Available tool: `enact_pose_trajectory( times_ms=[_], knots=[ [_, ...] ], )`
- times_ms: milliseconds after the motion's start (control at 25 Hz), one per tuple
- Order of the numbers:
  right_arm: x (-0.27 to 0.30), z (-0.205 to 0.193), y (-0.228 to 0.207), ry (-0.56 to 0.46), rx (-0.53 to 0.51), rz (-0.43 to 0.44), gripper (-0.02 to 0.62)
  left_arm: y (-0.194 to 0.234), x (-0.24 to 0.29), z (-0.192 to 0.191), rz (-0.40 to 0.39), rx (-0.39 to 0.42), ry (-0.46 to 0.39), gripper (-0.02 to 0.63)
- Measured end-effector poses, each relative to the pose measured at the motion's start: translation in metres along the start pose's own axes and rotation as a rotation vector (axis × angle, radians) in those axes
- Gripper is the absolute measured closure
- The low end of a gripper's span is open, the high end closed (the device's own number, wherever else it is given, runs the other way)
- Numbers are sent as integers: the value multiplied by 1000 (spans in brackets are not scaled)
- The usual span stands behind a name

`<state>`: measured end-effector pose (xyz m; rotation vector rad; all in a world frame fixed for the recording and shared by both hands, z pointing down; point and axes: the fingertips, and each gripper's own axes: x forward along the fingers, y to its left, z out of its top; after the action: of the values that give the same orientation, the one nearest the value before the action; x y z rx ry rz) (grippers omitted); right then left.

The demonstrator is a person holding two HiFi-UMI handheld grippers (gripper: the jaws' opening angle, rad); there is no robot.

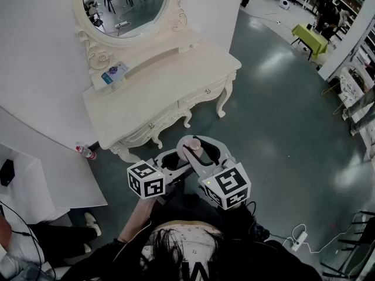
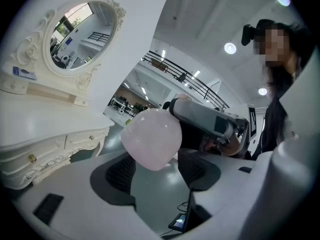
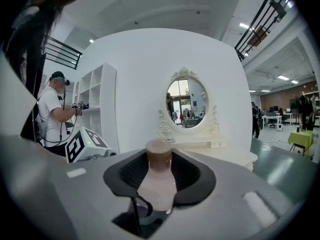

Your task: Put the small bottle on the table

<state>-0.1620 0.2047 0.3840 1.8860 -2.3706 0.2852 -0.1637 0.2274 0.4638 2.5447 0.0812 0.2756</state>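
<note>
plastic drink bottle [image 1: 85,152]: lies on the floor by the white wall, left of the dressing table's carved legs.
blue card [image 1: 114,73]: rests on the narrow ledge under the mirror, at its left end.
mirror [image 1: 126,4]: oval, in a cream scrolled frame, standing at the back of the table against the wall.
tabletop [image 1: 170,92]: cream, glossy, bare across its main surface; two small knobbed drawers show along its front edge.
left claw [image 1: 171,161]: held out in the air in front of the table and above the floor. its two jaws stand apart with nothing clamped. the rounded pink base of the bottle hangs just beyond the gap between them.
small bottle [image 1: 188,144]: pale pink with a brownish cap, upright in the right claw. it is in the air, near the table's front legs and not on the tabletop.
right claw [image 1: 196,154]: just beside the left one, jaws closed on the small bottle at its neck and shoulder, the cap standing above the dark pads.
floor [image 1: 275,98]: grey-green and shiny, spreading right of the table.
</note>
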Motion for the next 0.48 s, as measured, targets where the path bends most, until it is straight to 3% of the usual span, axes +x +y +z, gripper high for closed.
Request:
enact_pose_trajectory(
  times_ms=[480],
  knots=[
    [6,0,2,-6,21,7,446,5,-5,1,12,-1,10,344]
  ],
)
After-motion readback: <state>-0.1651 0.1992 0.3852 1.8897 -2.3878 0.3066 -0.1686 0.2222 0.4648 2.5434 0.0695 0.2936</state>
